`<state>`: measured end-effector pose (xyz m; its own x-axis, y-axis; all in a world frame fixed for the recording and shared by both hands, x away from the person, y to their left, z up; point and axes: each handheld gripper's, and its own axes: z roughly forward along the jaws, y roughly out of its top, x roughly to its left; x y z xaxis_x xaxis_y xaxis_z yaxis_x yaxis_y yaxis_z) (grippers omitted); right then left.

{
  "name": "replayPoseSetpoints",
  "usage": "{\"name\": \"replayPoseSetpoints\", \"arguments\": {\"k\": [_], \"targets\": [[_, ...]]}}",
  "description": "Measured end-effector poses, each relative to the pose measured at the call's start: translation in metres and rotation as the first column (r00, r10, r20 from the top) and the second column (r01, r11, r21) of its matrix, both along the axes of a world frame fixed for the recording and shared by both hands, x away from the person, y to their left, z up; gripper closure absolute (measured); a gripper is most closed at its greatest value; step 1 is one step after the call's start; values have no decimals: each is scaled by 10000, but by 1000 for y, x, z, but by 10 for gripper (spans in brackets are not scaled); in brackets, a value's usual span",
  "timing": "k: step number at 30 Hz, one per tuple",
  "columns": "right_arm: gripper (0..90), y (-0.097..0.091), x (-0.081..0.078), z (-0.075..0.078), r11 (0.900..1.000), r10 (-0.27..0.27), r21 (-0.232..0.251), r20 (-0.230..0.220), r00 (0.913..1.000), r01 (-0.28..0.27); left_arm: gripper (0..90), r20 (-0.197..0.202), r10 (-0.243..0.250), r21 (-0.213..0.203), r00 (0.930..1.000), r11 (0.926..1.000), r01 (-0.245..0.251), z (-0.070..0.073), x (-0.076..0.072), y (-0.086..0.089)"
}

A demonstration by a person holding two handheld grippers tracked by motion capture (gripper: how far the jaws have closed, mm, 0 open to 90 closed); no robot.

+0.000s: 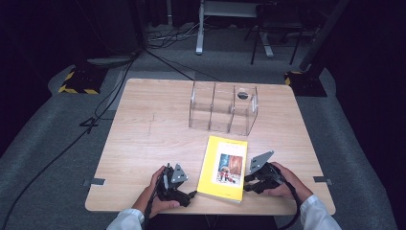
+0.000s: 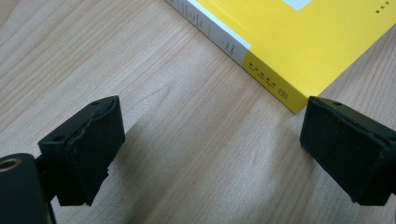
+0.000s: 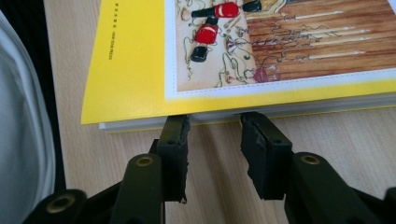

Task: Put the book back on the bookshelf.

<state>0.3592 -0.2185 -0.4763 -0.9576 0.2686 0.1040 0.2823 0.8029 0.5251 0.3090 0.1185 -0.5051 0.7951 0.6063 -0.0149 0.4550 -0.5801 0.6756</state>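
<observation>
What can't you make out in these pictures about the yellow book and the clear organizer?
- Yellow book, high view: title print too small to read.
- Book spine text, left gripper view: blurred, and the top edge cuts the book off.
- Clear organizer, high view: the dark round mark on its right end is too small to identify.

A: Dark room all around, grey carpet [image 1: 57, 143] underfoot, cables [image 1: 103, 103] snaking across it.

B: Pale wooden table [image 1: 148, 129] brightly lit; white desk frame [image 1: 201, 28] behind, hazard-striped base [image 1: 76, 82] left.
</observation>
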Motion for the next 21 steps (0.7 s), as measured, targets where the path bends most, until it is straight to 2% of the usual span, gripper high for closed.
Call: {"name": "replayPoseSetpoints", "arguments": {"k": [5, 11, 13, 17, 18, 20, 21], "targets": [[629, -4, 0, 1, 9971, -136, 754, -46, 9999, 139, 71, 2, 22, 15, 10000, 10000, -22, 0, 0, 0], [630, -6, -2, 6, 9876, -357, 1530, 74, 9993, 341, 70, -17, -49, 81, 10000, 10000, 49, 1, -2, 0], [629, -7, -2, 9, 9813, -418, 1887, 102, 9991, 392, 72, -56, -85, 126, 9999, 9999, 86, 1, -3, -1], [626, -7, -3, 13, 9748, -517, 2181, 154, 9985, 471, 117, -166, -183, 240, 9997, 9995, 187, 4, -6, -3], [625, -6, -4, 14, 9736, -550, 2233, 271, 9981, 476, 195, -155, -229, 124, 9996, 9997, 231, 5, -7, -4], [624, -6, -4, 15, 9726, -585, 2270, 294, 9979, 503, 181, 20, -406, 250, 9992, 9989, 406, 8, -11, -9], [624, -6, -4, 16, 9707, -603, 2347, 294, 9977, 518, 157, 99, -493, 127, 9987, 9987, 491, 11, -14, -12]]}}
